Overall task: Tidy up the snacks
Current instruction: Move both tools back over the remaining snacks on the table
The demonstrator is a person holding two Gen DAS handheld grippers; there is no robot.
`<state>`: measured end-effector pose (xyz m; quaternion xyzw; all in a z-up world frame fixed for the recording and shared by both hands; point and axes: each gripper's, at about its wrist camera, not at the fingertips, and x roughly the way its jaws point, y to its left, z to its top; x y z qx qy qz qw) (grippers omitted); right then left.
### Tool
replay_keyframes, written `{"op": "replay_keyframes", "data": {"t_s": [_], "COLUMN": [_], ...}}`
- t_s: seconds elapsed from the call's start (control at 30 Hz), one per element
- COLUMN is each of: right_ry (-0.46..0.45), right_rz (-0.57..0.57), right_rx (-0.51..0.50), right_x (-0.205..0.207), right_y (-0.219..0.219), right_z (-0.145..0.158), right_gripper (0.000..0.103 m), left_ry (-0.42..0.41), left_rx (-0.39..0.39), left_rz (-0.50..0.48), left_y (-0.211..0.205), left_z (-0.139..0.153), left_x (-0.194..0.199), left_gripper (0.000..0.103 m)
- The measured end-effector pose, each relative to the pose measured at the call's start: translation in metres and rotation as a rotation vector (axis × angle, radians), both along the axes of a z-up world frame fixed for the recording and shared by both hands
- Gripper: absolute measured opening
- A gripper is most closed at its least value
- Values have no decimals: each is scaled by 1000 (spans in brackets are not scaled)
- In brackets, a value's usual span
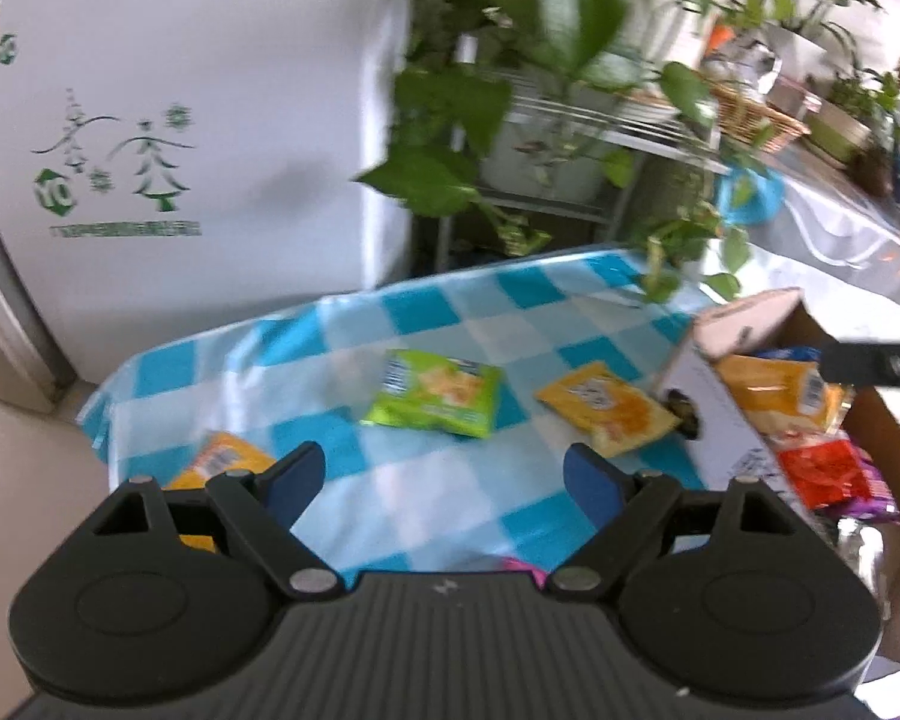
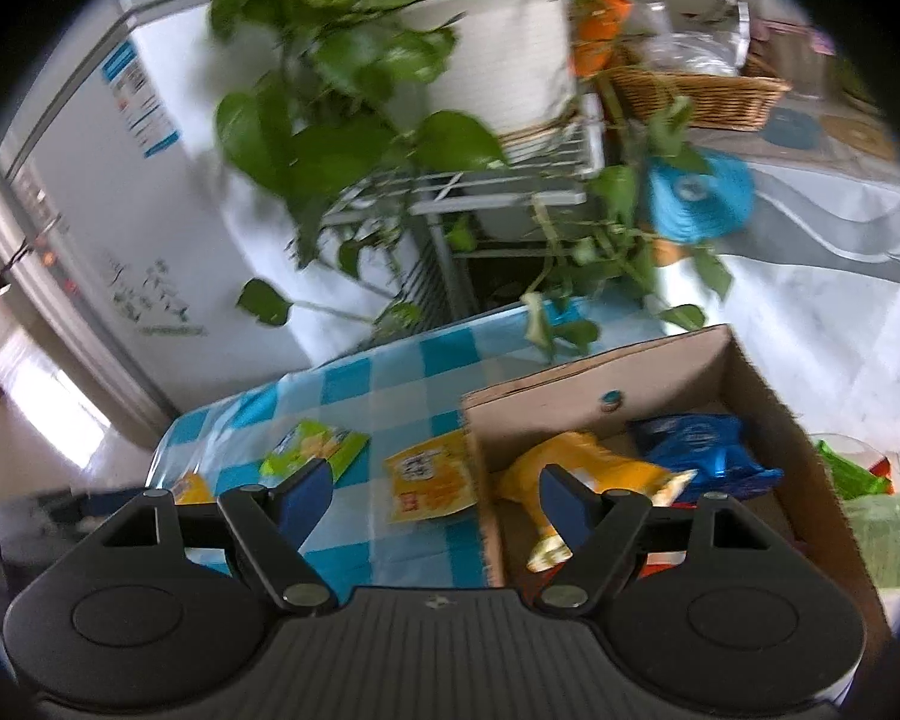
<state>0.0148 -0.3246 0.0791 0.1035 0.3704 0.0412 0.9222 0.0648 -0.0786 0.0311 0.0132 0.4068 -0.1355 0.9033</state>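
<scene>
Both grippers empty, jaws spread wide on each. Left gripper [image 1: 444, 468] hovers above the blue-and-white checked tablecloth [image 1: 426, 498]; right gripper [image 2: 435, 489] hangs over the near left wall of the open brown cardboard box [image 2: 750, 372], straddling table and box. Loose snacks on the cloth: a lime-green foil snack packet [image 1: 435, 399] lying flat, dead ahead of the left jaws and a bit beyond the fingertips, long axis running roughly left-right across the view, so crosswise to the approach line; a yellow-orange snack packet [image 1: 609, 408] further right, tilted diagonally, its right corner just beside or touching the box wall, can't tell which; a third orange packet [image 1: 222, 459] near the table's left edge, partly hidden behind the left finger. Already in the box: a yellow crumpled bag [image 2: 588, 471], a blue shiny bag [image 2: 702, 450], a red packet [image 1: 822, 471]. Judgement: box partly filled, three packets left on the table. Left gripper is nearer to the green packet, and centred on it; in the right wrist view that packet sits off to the left behind the left finger. The yellow-orange one lies between both, closer to the right gripper. Likely next pick: green packet by the left, pinching across its short side. Leafy potted plant [image 2: 354, 90] on a wire rack stands behind the table, a white fridge [image 1: 180, 120] at left.
</scene>
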Motion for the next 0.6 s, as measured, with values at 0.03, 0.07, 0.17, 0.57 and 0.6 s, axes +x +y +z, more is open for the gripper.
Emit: {"op": "replay_keyframes", "data": {"t_s": [0.03,0.07,0.17,0.57,0.6], "right_ry": [5,10,24,119,131], "right_rz": [15,32,86,286,305], "right_rx": [-6,-12,-35,-105,-115], "right_x": [1,2,3,2,1], "right_y": [5,11,28,87,91], "right_z": [-1,-3,-9,-39,-43], "right_gripper": [81,82,82,82,82], "left_ry": [3,5,15,83,87], "left_rx": [2,6,29,39,48], "left_rz": [14,25,61,57,45], "left_y": [7,12,27,74,76], "left_z": [-1,-2,-8,-35,-39], "left_x": [3,6,14,44,45], "left_gripper": [87,87,87,87,87]}}
